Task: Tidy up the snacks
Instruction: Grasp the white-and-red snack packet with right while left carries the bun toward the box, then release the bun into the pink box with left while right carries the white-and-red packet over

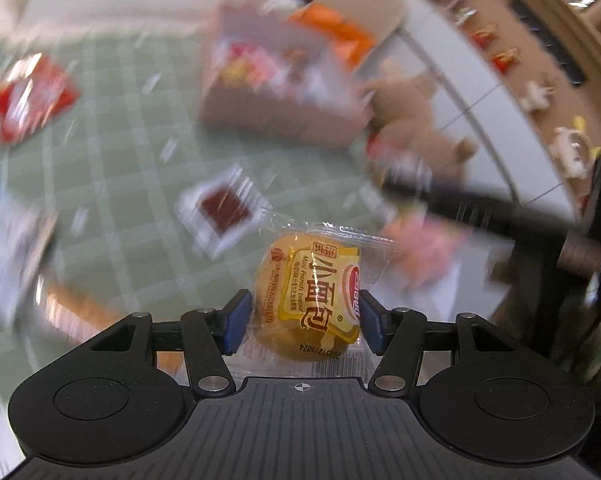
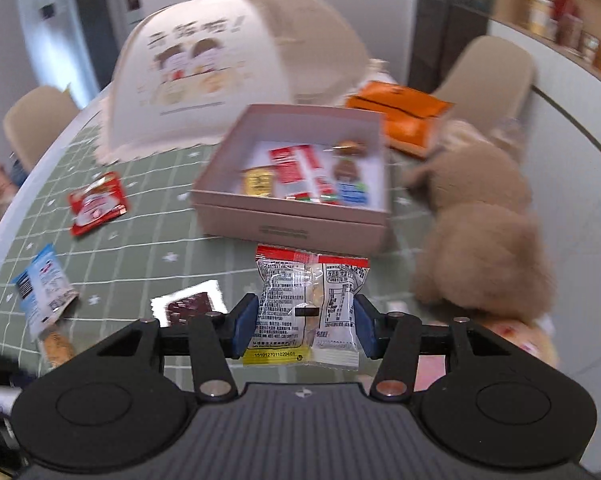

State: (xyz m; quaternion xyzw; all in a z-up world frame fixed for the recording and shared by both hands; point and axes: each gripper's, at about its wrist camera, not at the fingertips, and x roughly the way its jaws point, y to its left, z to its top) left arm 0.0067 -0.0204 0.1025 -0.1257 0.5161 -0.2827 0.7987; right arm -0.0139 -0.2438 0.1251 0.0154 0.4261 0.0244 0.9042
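My left gripper (image 1: 302, 308) is shut on a clear-wrapped yellow mini French bread (image 1: 308, 276), lifted above the green checked tablecloth (image 1: 132, 184). The left wrist view is motion-blurred. My right gripper (image 2: 306, 320) is shut on a silver printed snack packet (image 2: 308, 288) with a red top strip, its blue pads pressing both sides. Just beyond that packet sits an open pink box (image 2: 284, 220) holding a red packet (image 2: 296, 168), a yellow one (image 2: 256, 182) and a blue one (image 2: 352, 194). The same box (image 1: 268, 116) appears blurred farther off in the left wrist view.
On the cloth lie a red packet (image 2: 96, 202), a blue-white packet (image 2: 44, 288) and a clear packet with a dark brown square (image 2: 188, 306). A tan plush toy (image 2: 484, 232) sits right of the box. Behind it are a food cover (image 2: 228, 64) and an orange pack (image 2: 400, 116).
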